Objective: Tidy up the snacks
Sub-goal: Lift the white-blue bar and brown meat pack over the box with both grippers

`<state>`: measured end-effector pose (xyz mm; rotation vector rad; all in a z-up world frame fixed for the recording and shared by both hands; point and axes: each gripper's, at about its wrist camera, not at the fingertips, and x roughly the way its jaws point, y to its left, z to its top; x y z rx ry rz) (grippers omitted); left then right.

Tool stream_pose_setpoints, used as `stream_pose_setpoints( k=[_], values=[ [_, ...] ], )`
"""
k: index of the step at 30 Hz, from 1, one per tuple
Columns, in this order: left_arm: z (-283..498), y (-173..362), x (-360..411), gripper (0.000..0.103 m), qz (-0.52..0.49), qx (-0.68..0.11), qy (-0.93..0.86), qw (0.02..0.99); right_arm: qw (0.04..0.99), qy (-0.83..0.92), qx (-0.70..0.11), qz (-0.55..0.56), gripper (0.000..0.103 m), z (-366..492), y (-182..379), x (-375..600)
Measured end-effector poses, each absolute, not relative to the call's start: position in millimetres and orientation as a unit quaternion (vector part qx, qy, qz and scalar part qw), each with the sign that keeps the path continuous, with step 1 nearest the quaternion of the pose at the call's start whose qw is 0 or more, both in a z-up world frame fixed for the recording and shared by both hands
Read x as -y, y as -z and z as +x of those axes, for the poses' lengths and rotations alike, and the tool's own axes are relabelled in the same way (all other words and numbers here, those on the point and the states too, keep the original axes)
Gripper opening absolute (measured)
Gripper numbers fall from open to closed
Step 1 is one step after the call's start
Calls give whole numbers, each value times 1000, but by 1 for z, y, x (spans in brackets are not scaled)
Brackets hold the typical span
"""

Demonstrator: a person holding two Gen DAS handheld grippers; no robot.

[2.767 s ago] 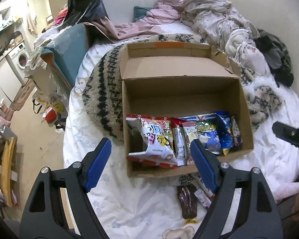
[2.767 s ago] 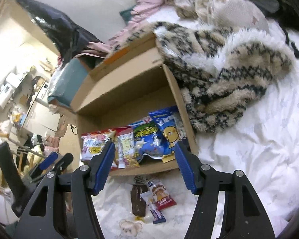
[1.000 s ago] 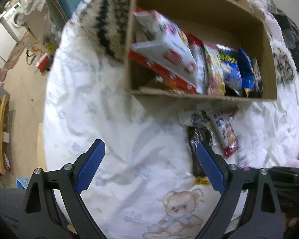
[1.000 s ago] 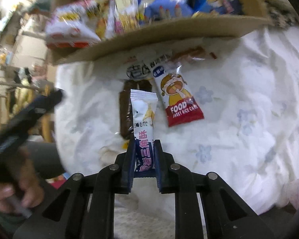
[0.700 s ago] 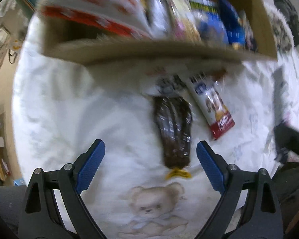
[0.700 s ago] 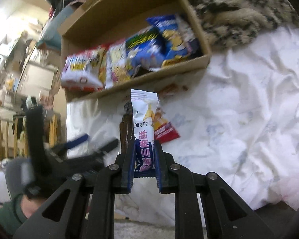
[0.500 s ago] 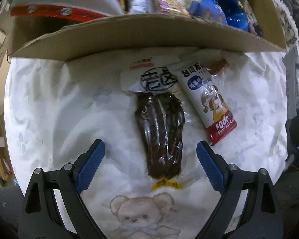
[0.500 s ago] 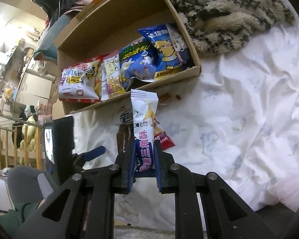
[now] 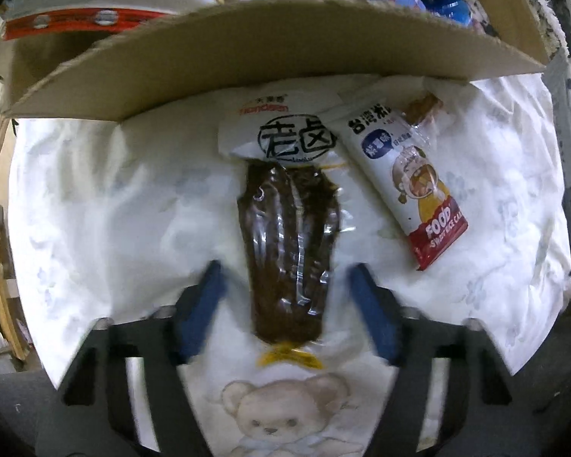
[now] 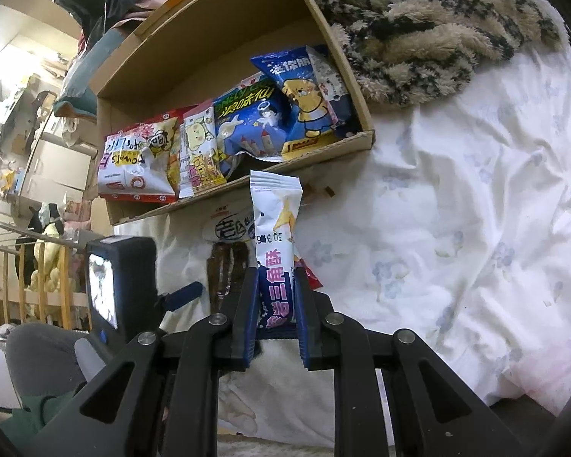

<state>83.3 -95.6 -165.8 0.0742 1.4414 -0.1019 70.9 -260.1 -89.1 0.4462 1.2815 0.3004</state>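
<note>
Inside the box [image 10: 316, 34] we see snack bags [image 10: 247, 118] upright. Near it on the sheet [image 9: 95, 198], a brown pack [image 9: 289, 243] lies between the closing left gripper [image 9: 285, 285], untouched. Right gripper [image 10: 276, 285] clamps a white pack [image 10: 276, 221].

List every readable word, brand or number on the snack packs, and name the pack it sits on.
"FOOD": red-bottomed pack on the sheet; the line below is cut off.
"老卤": white header of the dark vacuum pack; the red brand above is blurred.
"三角脆": pack in the right gripper.
"LONELY GOD": blue bag in the box.
</note>
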Motion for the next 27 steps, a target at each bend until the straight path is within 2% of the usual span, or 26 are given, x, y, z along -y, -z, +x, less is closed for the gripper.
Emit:
stream_pose_setpoints(
  k=[3,7,11,19,27],
  values=[
    [77,163,81,46,26,-660,48,749,771,-142,-587,203,18,71,87,257],
    [65,155,64,44,9,-664,37,747,773,-151,-585,194,18,70,84,250],
    [52,148,52,38,0,-665,35,746,775,-159,-583,188,18,69,81,244],
    [31,115,14,37,-70,-643,40,762,777,-170,-574,194,18,63,76,246],
    [19,42,7,37,-84,-569,49,817,780,-190,-557,213,18,57,62,250]
  ],
)
